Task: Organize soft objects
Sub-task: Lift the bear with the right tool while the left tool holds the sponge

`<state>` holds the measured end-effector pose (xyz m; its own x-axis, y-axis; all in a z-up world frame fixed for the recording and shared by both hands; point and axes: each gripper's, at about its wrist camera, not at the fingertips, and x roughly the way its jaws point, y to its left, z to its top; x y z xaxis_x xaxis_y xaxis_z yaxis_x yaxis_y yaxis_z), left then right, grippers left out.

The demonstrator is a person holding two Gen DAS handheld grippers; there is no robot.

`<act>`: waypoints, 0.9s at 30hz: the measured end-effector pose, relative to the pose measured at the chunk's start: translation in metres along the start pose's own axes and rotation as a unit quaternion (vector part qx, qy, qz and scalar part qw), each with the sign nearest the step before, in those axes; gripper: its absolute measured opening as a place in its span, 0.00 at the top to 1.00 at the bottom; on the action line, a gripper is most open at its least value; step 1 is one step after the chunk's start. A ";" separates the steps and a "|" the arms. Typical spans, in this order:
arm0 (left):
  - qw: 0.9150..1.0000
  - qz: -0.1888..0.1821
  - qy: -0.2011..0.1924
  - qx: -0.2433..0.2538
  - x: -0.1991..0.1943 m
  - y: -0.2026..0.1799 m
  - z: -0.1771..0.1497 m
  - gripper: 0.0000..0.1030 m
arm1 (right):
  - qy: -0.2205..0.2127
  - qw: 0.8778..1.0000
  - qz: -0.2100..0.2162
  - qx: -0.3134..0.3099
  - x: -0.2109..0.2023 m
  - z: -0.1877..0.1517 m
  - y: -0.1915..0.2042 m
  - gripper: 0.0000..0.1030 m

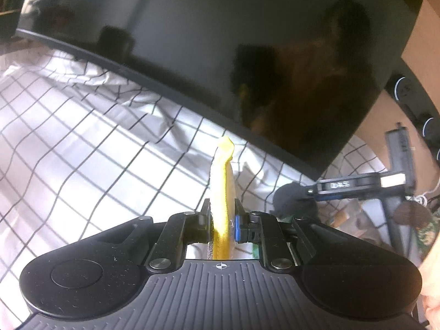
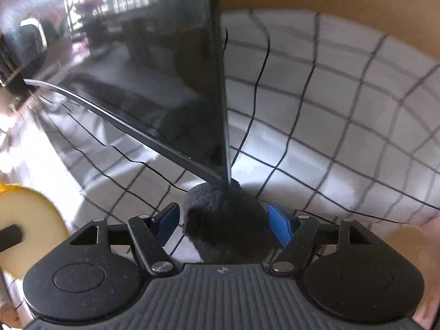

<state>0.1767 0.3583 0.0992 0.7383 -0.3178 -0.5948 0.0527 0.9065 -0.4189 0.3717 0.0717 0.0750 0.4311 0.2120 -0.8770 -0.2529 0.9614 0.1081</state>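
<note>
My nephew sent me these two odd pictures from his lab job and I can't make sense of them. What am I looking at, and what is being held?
Each picture comes from a camera mounted on a hand-held two-finger gripper, looking forward along its fingers. A person carries one in each hand.

In the left-hand view, the left gripper is shut on a thin yellow soft piece. In the right-hand view, the right gripper has a dark fuzzy object between its blue pads.

Beneath lies a white checked cloth, with a big dark glossy screen standing on it.
</note>
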 end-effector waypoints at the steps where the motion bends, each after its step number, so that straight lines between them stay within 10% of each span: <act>1: 1.000 0.001 0.003 0.000 0.000 0.002 -0.001 0.83 | 0.003 1.000 -0.005 -0.002 0.007 0.001 0.001 0.30; 14: 1.000 0.007 0.021 0.020 0.009 -0.006 -0.008 0.83 | -0.006 0.998 -0.026 -0.063 -0.013 -0.013 0.016 0.42; 27: 0.996 -0.028 -0.057 0.055 -0.009 -0.080 0.046 0.83 | -0.144 0.988 -0.005 -0.054 -0.195 -0.029 -0.027 0.42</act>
<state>0.1966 0.3019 0.1698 0.8037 -0.3400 -0.4884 0.1638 0.9154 -0.3677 0.2697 -0.0011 0.2293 0.6592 0.2580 -0.7063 -0.3311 0.9429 0.0354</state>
